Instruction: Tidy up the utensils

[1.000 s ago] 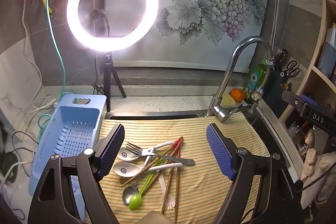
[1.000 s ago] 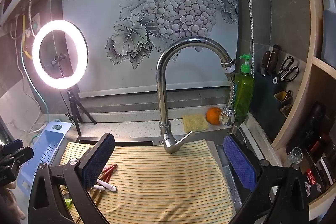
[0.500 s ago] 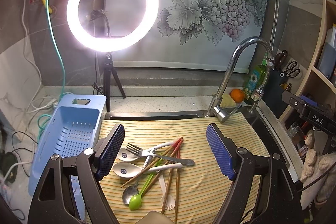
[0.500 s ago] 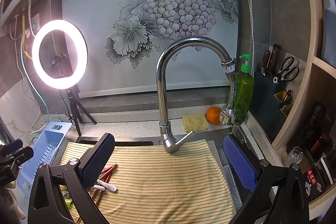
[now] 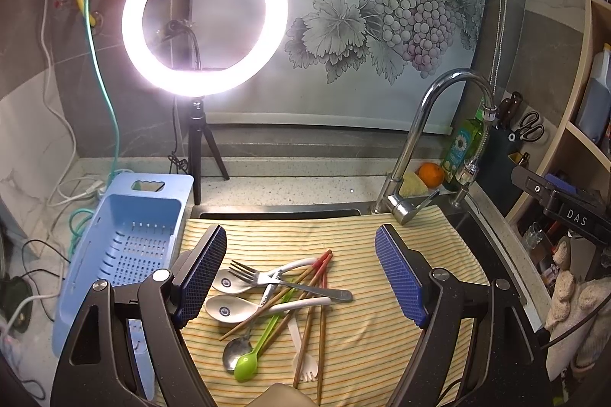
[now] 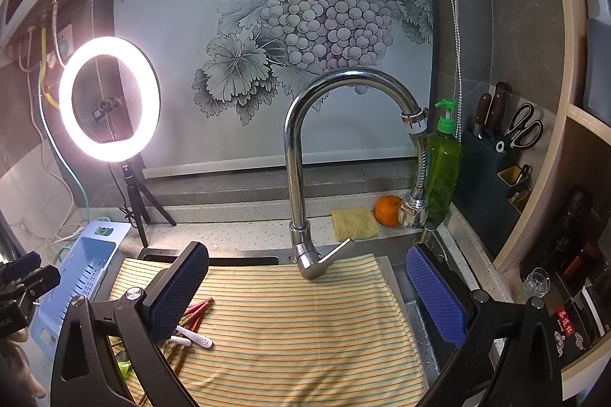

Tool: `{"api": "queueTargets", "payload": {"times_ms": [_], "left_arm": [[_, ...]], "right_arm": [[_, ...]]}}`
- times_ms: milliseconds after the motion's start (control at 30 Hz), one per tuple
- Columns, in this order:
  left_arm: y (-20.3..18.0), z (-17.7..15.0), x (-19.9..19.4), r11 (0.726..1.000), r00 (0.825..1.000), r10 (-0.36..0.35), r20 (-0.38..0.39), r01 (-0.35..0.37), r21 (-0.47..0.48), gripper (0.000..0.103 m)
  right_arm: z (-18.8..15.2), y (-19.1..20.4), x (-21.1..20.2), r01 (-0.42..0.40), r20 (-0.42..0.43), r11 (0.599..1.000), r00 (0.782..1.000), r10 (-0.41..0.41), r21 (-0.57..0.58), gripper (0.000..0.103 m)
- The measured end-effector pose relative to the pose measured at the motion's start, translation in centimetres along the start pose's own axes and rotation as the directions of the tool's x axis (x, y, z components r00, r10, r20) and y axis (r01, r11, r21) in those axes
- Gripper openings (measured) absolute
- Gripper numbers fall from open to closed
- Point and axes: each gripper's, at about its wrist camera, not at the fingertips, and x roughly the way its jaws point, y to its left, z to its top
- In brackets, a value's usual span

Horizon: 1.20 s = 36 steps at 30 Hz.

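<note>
- One striped cloth [image 5: 382,338] covers the sink area, the largest thing in view, with every utensil lying on it
- blue basket [image 5: 126,246] sits at the cloth's left edge, empty as far as can be seen
- left gripper [image 5: 301,277] hangs above the utensil pile, its jaws spread wide and holding nothing
- right gripper [image 6: 305,296] hovers over bare cloth below the faucet [image 6: 301,155], jaws also wide apart and empty
- chopsticks [image 5: 320,292] lie crossed through the heap
- metal fork [image 5: 282,283] rests on top, across two white spoons [image 5: 229,307]
- green spoon [image 5: 248,363] lies nearest the camera, beside a small metal spoon [image 5: 233,353]
</note>
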Motion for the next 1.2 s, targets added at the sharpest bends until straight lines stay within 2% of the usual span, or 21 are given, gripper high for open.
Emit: {"api": "queueTargets", "payload": {"times_ms": [1200], "left_arm": [[-0.44, -0.25, -0.48, 1.000, 1.000, -0.003, -0.001, 0.003, 0.000, 0.080]], "right_arm": [[-0.20, -0.35, -0.16, -0.001, -0.002, 1.000, 1.000, 0.001, 0.003, 0.102]]}}
